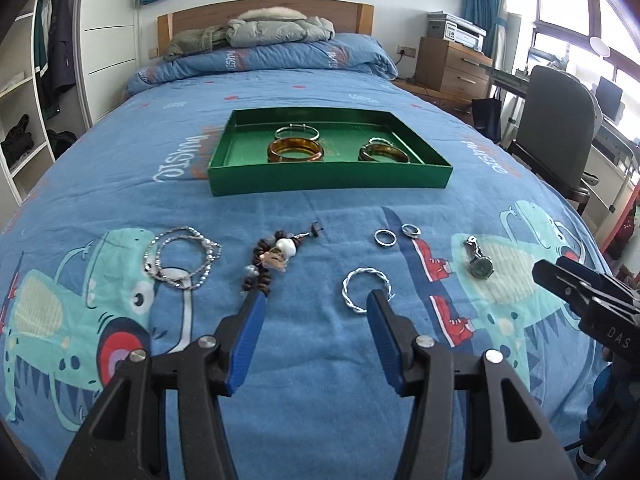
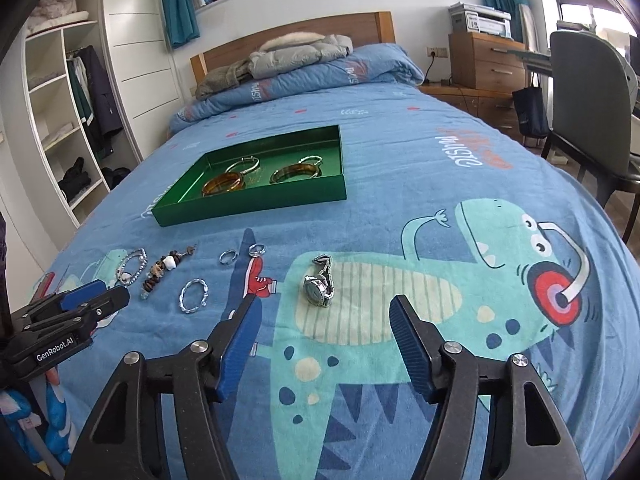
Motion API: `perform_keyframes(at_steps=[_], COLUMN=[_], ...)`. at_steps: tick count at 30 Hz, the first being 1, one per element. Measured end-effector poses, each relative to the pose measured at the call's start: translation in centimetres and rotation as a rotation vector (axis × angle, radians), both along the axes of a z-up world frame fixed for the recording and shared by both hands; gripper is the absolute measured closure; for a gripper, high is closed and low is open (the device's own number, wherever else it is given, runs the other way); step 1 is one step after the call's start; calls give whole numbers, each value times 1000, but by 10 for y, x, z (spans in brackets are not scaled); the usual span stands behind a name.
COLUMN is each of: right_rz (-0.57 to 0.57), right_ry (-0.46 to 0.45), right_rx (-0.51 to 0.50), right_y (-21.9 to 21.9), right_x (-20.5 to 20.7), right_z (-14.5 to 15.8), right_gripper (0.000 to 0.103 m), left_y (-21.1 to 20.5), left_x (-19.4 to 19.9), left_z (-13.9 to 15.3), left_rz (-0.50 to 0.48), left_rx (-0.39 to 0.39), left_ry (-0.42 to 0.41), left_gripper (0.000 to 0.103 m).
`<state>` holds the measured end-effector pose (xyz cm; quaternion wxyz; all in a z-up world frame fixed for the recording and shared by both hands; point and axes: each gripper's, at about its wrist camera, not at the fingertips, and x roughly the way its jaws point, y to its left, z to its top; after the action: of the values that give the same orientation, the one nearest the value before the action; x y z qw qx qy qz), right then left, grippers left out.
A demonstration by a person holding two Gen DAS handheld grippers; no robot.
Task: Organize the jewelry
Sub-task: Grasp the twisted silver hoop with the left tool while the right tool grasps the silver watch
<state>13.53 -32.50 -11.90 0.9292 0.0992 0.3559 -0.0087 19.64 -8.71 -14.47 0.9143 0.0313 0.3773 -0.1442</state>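
A green tray (image 1: 320,184) (image 2: 256,204) on the blue bedspread holds a silver bangle (image 1: 297,132), an amber bangle (image 1: 295,151) and a darker bangle (image 1: 384,154). In front of it lie silver chain bracelets (image 1: 180,258), a brown bead bracelet (image 1: 268,258), two small rings (image 1: 385,237) (image 1: 411,231), a twisted silver bangle (image 1: 366,288) (image 2: 193,295) and a wristwatch (image 1: 479,262) (image 2: 320,286). My left gripper (image 1: 316,300) is open just short of the twisted bangle. My right gripper (image 2: 322,304) is open just behind the watch, nothing between its fingers.
A folded duvet and grey jacket (image 1: 276,32) lie at the bed's head. A grey chair (image 1: 556,120) and wooden drawers (image 1: 452,68) stand to the right, open wardrobe shelves (image 1: 24,120) to the left. The other gripper shows at each view's side edge.
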Motion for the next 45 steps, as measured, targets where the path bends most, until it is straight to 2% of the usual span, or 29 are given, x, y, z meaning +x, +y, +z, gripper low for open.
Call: perform_keyframes(at_steps=[11,15,18,20,21,23,36,41,45], right_rz=[46,65,79,85,87,92,110,112,111], right_ry=[89,92,89,84,83,81,61,60,59], right_rx=[12,-15,-56,-70,-71,-71,-60,-59,-55], right_y=[1,6,10,11,11,11,8,7,7], right_x=[61,68,71,71,70,70,65,65,65], right_z=[-46,-52,-53,-53,-54,-53,-57,-56,-55], right_gripper=[37,39,57,80,81,82,82,83,83], left_y=[-30,-39,-45,-49,-52,-55,-61,-61,-60], left_x=[45,48,48,47,46,44,41,39,38], left_z=[-40,-45,-44,-44,-43,-43,-46,-46,-44], left_rz=[-32,-41,-61,-75,-82,-89,-106,-121,-125], left_rx=[33,68,83,98,105,116,122,120,112], left_ry=[78,59,48,39,34,27,-6,-10,-9], left_gripper=[53,53,62,73,75,81,89,97,98])
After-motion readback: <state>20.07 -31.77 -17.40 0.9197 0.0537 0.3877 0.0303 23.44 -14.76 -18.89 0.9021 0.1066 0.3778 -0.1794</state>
